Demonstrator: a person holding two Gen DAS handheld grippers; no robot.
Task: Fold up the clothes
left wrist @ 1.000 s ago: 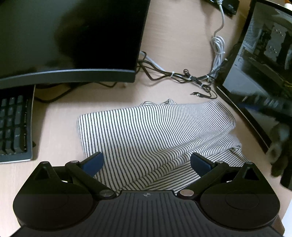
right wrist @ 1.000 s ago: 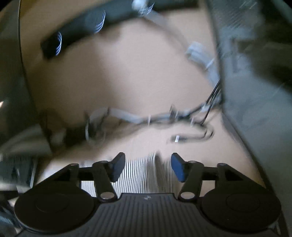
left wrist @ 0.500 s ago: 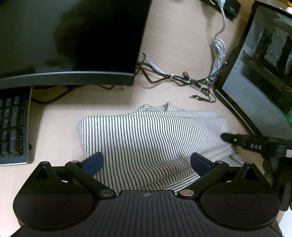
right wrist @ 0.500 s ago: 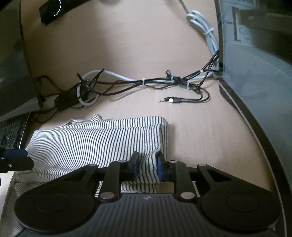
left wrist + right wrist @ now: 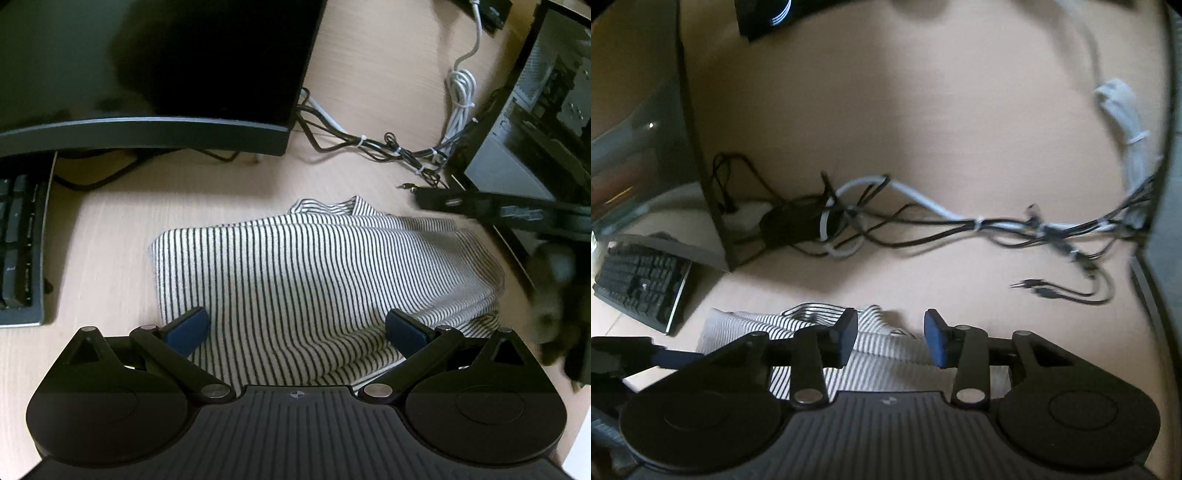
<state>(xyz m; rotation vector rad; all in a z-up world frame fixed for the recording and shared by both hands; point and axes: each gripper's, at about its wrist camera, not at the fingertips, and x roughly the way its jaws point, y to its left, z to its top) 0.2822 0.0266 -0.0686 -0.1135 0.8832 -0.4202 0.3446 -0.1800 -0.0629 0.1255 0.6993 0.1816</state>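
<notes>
Striped garment (image 5: pixel 314 280) lies folded in layers at desk (image 5: pixel 110 240) centre, soft, light, prob. slippery between plies, so pinch all layers at its 4 o'clock corner; left gripper (image 5: pixel 297 328) wide, empty; right gripper (image 5: pixel 890 338) part-open, seemingly empty.

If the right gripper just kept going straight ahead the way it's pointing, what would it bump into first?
Probably the striped garment just below the right gripper, whose jaws are open; if it clears that, bare desk, then the cable tangle. Depth is unclear.

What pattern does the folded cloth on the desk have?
The folded cloth has thin dark stripes on white; the left wrist view shows it best.
</notes>
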